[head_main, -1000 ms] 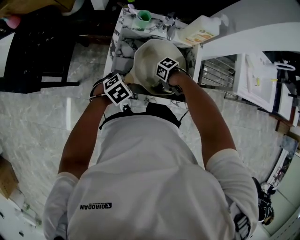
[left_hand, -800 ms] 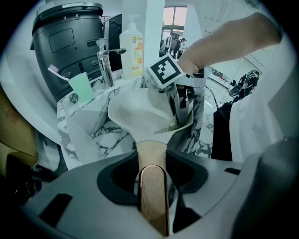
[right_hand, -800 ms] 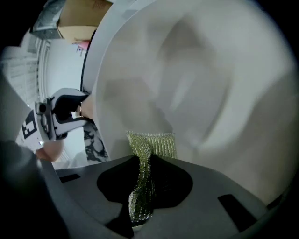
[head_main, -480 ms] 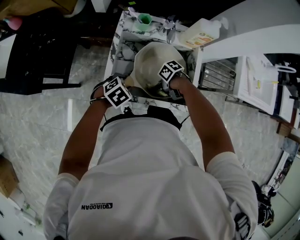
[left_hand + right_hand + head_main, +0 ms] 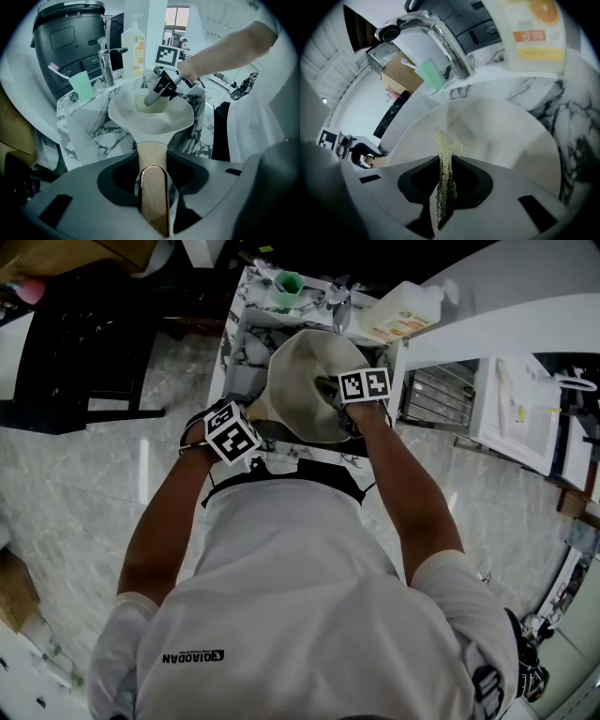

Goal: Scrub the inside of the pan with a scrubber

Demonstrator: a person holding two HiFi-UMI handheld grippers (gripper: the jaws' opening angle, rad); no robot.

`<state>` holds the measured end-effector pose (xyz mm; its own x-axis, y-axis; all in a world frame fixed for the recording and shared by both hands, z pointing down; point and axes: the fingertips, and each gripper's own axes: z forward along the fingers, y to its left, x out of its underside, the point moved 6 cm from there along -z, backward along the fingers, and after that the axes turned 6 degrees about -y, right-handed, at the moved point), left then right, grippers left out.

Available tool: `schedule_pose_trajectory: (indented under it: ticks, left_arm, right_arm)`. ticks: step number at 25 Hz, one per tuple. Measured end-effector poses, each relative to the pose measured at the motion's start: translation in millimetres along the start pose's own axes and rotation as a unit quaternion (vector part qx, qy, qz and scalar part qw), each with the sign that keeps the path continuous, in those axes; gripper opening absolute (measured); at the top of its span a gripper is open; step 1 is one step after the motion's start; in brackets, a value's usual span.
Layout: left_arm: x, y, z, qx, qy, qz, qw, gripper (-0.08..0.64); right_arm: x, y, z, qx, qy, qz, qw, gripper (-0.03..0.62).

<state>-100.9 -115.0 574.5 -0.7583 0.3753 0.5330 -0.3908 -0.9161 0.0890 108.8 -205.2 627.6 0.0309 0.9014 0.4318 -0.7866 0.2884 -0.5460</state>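
From the head view we look steeply down over the person's white-shirted shoulders (image 5: 300,615) onto the marble-patterned sink counter (image 5: 239,334), well below. The left gripper view sets us low and close behind the left gripper (image 5: 152,156), facing along the light wooden pan handle (image 5: 153,197) into the cream round pan (image 5: 154,119). The right gripper view sets us right at the pan's rim, behind the right gripper (image 5: 446,161) and the green mesh scrubber (image 5: 449,143). All three share the pan; both gripper views share the chrome tap (image 5: 107,61) and pale green cup (image 5: 82,86).

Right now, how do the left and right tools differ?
Held thing: the left tool is shut on the pan handle; the right tool is shut on a mesh scrubber. Place: the left tool sits outside the pan, the right tool reaches inside it. Both are shut, gripping.
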Motion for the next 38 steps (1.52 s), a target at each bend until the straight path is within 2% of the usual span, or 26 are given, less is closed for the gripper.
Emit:
schedule_pose_trajectory:
  ticks: [2,5,8,10,12,16,20,26,32,38]
  left_arm:
    - [0.9,-0.8,0.0,0.003,0.002,-0.001,1.0000,0.193]
    - [0.6,-2.3,0.2,0.008,0.002,-0.005,1.0000,0.193]
    - [0.6,-1.2,0.3,0.010,0.002,-0.008,0.9999,0.193]
    - [0.9,0.4,0.1,0.010,0.003,-0.010,0.9999,0.193]
    - [1.7,0.5,-0.1,0.010,0.004,-0.011,0.9999,0.193]
    - [0.3,0.7,1.1,0.012,0.004,-0.013,0.9998,0.193]
    - [0.2,2.6,1.4,0.012,0.005,-0.014,0.9998,0.193]
    - [1.6,2.8,2.0,0.021,0.008,-0.024,0.9995,0.195]
    - [-0.4,2.0,3.8,0.016,0.004,-0.018,0.9997,0.196]
    - [2.2,2.3,1.5,0.017,0.006,-0.020,0.9996,0.196]
  right_arm:
    - [-14.5,-9.8,-2.5,0.039,-0.046,-0.029,0.998,0.086]
    - [-30.5,-23.1,-1.8,0.103,-0.082,-0.102,0.986,0.086]
    - [-33.3,-28.8,10.3,0.141,-0.069,-0.165,0.974,0.086]
    - [-32.7,-25.3,22.0,0.142,-0.054,-0.202,0.968,0.086]
    - [-27.6,-22.5,32.7,0.139,-0.041,-0.216,0.966,0.086]
    - [-18.6,-27.3,50.4,0.124,-0.028,-0.189,0.974,0.087]
    - [-19.6,-30.6,56.6,0.125,-0.035,-0.145,0.981,0.092]
    - [-17.0,-22.7,65.2,0.079,-0.049,-0.067,0.993,0.095]
    - [-13.7,-10.7,68.7,0.036,-0.040,-0.022,0.998,0.095]
    - [-4.1,12.9,75.9,-0.012,-0.013,0.000,1.000,0.095]
